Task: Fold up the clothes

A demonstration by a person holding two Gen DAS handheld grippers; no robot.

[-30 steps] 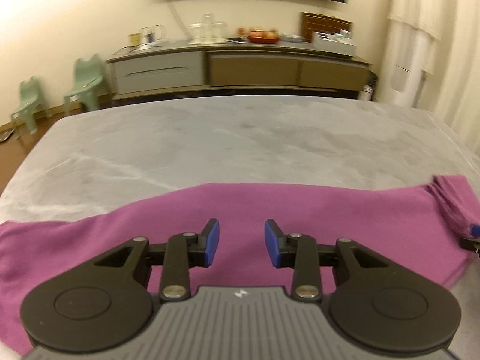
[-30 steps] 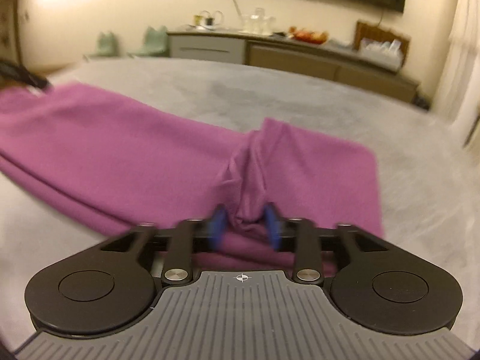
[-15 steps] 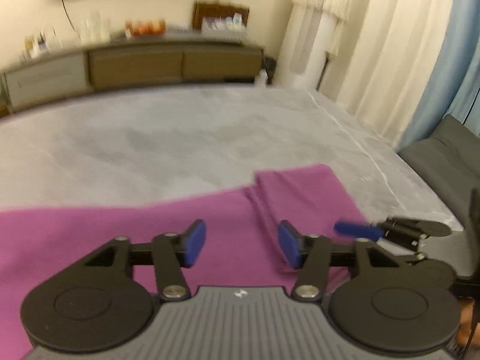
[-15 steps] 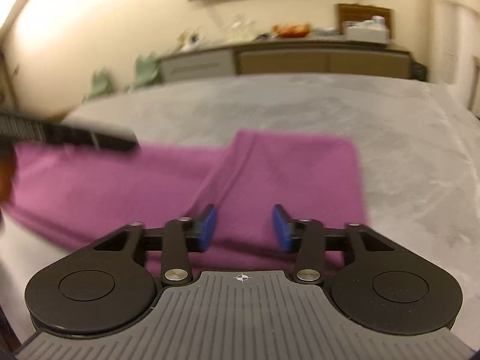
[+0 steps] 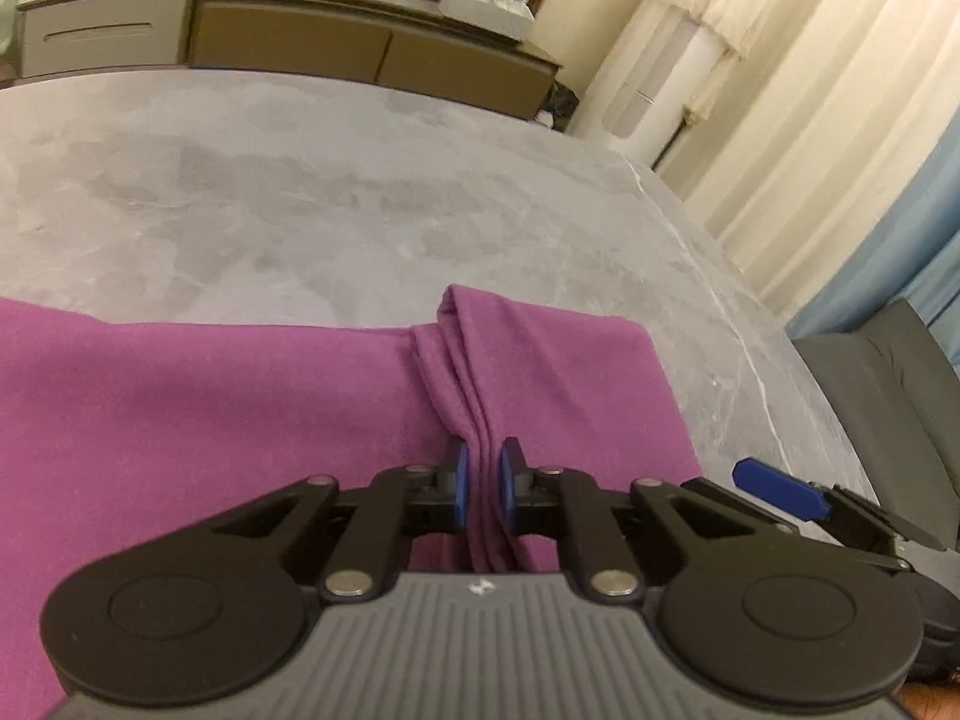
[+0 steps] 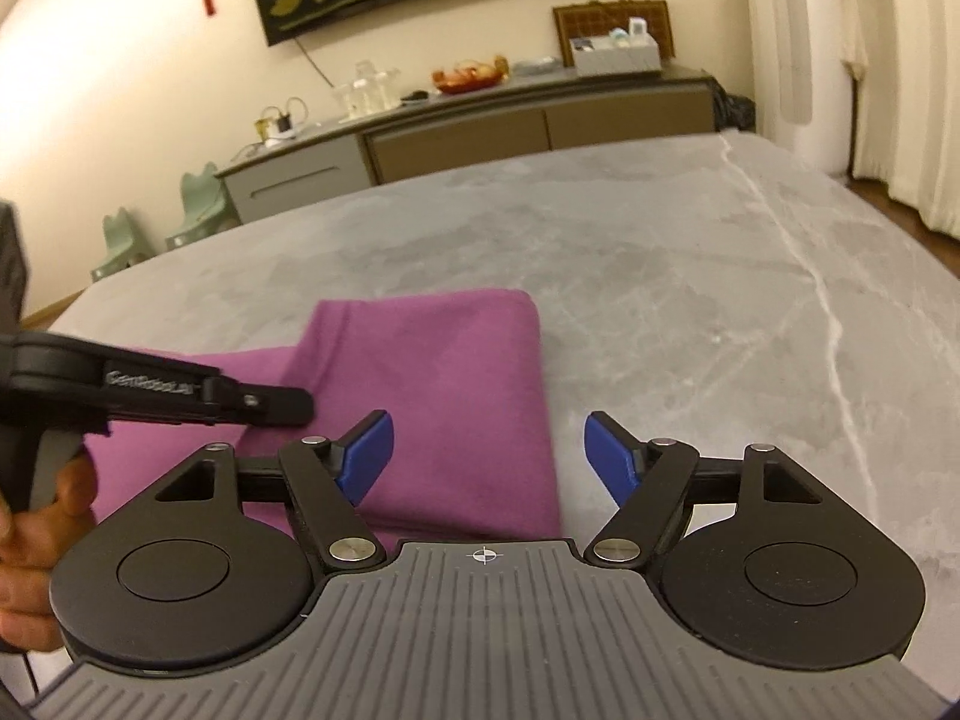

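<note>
Jaws of your left gripper (image 5: 478, 483) are closing onto a raised ridge of the purple knit garment (image 5: 240, 408) lying on the grey marbled desk (image 5: 360, 192) — a pinch for folding; your right gripper (image 6: 489, 459) is opening, nothing between.

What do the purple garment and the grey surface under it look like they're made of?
Purple garment: apparently a soft matte knit, maybe fleece or jersey; it bunches into limp, rounded pleats where the left gripper is closing on it. Grey surface: looks like matte stone or a marble print, with pale veins; I can't tell which.
</note>
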